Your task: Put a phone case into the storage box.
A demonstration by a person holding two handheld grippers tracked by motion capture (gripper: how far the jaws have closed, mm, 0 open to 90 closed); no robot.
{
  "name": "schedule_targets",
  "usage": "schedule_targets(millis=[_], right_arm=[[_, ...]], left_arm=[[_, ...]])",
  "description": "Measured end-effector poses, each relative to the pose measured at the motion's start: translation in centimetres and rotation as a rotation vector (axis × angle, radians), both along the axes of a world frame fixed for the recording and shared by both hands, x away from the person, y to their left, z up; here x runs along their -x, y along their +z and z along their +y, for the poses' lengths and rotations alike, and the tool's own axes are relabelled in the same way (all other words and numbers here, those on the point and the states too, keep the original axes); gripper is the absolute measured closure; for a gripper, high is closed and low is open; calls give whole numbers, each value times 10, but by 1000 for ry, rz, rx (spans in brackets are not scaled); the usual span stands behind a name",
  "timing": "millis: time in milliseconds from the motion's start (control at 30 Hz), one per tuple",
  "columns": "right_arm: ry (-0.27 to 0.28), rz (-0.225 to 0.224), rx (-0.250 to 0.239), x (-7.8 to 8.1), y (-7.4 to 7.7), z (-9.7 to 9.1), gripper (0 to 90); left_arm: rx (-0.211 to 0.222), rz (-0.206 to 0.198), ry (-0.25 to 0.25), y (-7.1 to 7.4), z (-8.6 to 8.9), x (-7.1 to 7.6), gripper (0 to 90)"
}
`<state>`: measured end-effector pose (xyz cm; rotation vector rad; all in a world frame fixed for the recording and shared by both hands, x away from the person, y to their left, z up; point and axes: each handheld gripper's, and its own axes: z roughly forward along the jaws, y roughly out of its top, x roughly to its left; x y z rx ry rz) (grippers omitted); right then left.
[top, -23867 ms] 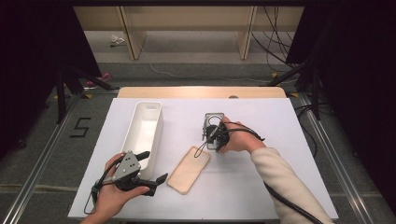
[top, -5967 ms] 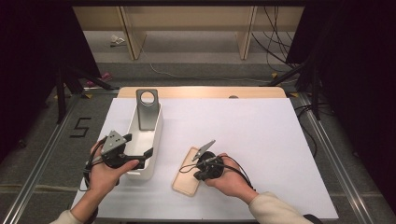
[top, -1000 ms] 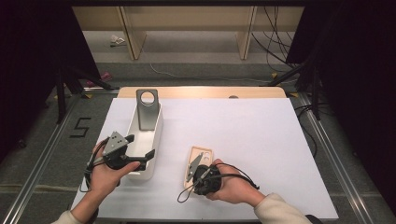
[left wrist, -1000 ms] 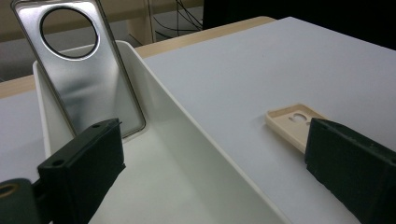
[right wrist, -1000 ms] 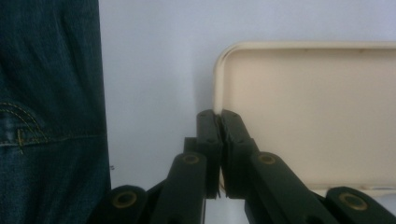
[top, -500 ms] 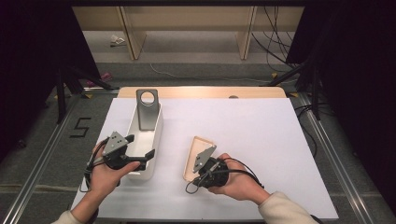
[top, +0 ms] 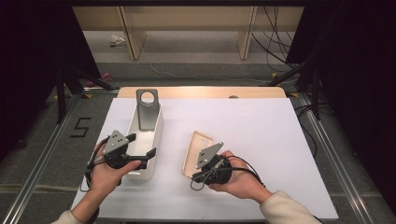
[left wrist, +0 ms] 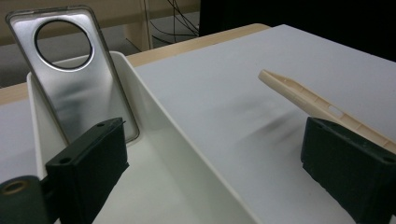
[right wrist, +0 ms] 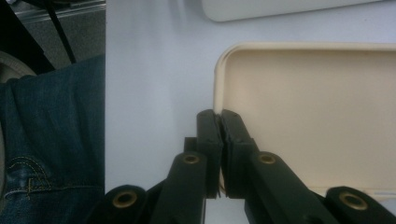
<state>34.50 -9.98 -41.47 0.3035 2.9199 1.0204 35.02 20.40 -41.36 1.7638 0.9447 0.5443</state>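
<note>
Right gripper [right wrist: 219,116] is clamped on the near edge of the beige plastic phone case [top: 196,150], tilted off the table right of the white bin [top: 156,140]. Keep the pinch firm, lift level toward the bin. Left gripper [top: 140,147] is spread, steadying the bin.

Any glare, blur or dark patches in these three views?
High view: table evenly lit, surroundings nearly black. Left gripper view: grey case sharp with soft sheen, near jaws slightly soft, beige case casts a smeared shadow. Right gripper view: beige case washed out, jaws dark, no glare.
</note>
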Motion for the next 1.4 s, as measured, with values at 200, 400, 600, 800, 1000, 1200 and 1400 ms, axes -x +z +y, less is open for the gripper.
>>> schedule_targets(millis=[200, 400, 600, 800, 1000, 1200, 1400], right_arm=[[-10, -8, -29, -1, 3, -3, 879], [-14, -15, -37, -2, 4, -3, 879], [-15, -21, -40, -1, 5, -3, 879], [-11, -33, -39, 0, 7, -2, 879], [-4, -42, -39, 1, 8, -1, 879], [0, -54, -39, 2, 10, 0, 879], [1, -60, -41, 2, 10, 0, 879]], left_arm=[[-2, -1, -41, 11, -15, -4, 98], [-26, 10, -110, 22, -44, -15, 151], [-76, 130, -161, 27, -78, -41, 174], [-134, 244, -181, 22, -103, -67, 239], [-124, 309, -162, 17, -119, -82, 301], [-127, 358, -157, 16, -129, -90, 358], [-99, 430, -153, 10, -132, -94, 417]])
